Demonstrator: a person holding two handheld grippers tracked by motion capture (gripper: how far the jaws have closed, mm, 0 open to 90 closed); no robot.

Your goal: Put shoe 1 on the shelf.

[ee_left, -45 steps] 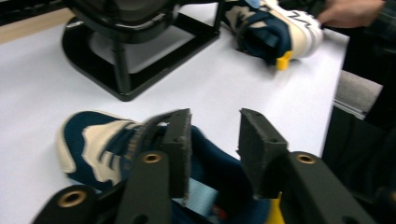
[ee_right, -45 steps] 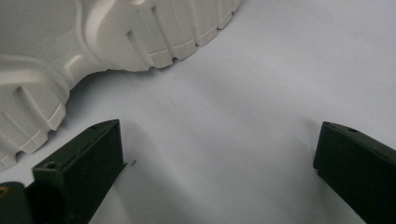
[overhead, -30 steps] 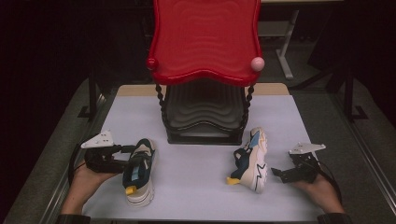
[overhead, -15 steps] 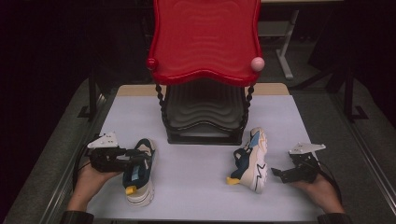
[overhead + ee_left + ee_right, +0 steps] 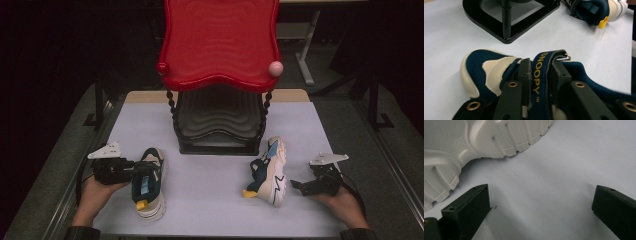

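While my left gripper (image 5: 541,82) has just been closing, pinching left shoe's (image 5: 148,182) strap (image 5: 539,75), right gripper (image 5: 305,187) waits spread; right shoe (image 5: 267,170) untouched, rack (image 5: 220,112) unfilled.

The left shoe (image 5: 148,182), navy with cream panels, a cream sole and a yellow heel tab, stood upright on the white counter (image 5: 210,200), toe pointing away, its navy strap (image 5: 539,80) lettered "SNOOPY" in yellow pinched between the left claw (image 5: 539,75).
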